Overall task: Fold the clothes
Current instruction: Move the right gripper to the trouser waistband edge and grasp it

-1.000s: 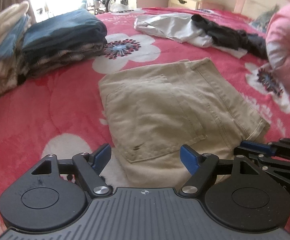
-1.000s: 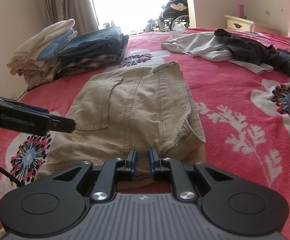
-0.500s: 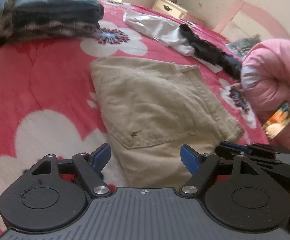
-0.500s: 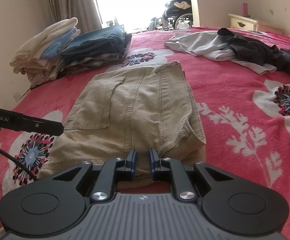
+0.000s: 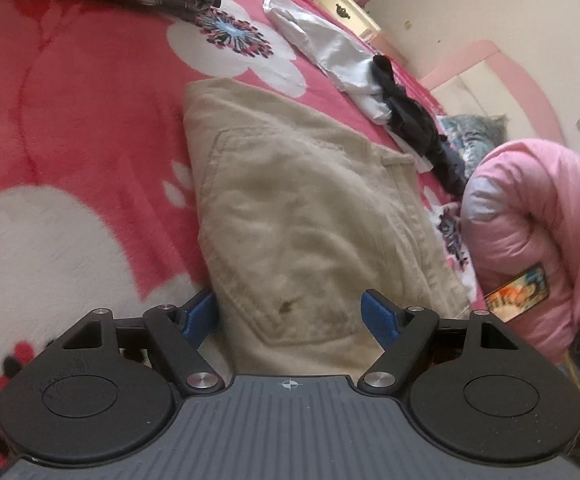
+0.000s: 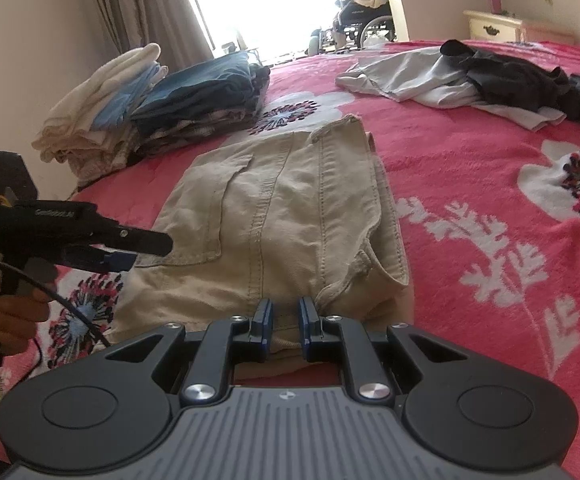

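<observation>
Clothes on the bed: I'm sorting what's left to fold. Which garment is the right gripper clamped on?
The khaki trousers: the right gripper pinches their near edge. The grey garment and black garment lie crumpled far off, untouched.

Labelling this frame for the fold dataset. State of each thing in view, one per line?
khaki trousers: folded, flat on the bed, near edge pinched
right tool: shut on the trousers' near edge
left tool: open, jaws either side of the trousers' corner, not gripping
clothes stacks: folded, piled at bed edge
grey garment: unfolded, crumpled
black garment: unfolded, heaped on the grey one
</observation>
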A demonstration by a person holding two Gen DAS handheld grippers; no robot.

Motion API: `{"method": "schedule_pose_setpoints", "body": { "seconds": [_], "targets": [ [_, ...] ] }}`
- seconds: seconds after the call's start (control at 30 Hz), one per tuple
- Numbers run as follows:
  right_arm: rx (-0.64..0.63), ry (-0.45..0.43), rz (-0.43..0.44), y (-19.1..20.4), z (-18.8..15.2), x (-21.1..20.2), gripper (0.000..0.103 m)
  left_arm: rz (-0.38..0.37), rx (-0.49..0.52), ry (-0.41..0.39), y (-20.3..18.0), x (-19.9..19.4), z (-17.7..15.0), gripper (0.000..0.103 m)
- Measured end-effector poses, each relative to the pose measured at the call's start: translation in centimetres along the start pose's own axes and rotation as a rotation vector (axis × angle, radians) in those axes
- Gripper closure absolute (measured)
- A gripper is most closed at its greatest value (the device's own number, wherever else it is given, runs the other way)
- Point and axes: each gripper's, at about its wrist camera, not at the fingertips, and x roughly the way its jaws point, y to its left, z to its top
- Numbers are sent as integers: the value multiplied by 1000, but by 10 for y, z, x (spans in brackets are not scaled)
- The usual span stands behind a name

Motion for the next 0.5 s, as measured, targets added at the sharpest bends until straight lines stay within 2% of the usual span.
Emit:
{"method": "schedule_pose_setpoints", "body": {
  "seconds": [0.23, 0.37, 0.43, 0.5],
  "targets": [
    [46, 9, 76, -14, 2, -1, 89, -74, -84, -3, 12, 13, 15, 24],
    [54, -2, 133, -21, 11, -9, 87, -90, -83, -15, 10, 19, 17, 18],
    [47, -67, 171, -24, 25, -23, 80, -85, -60, -17, 7, 20, 16, 17],
    [72, -156, 223, -33, 41, -40, 62, -77, -41, -13, 4, 20, 16, 17]
  ]
}}
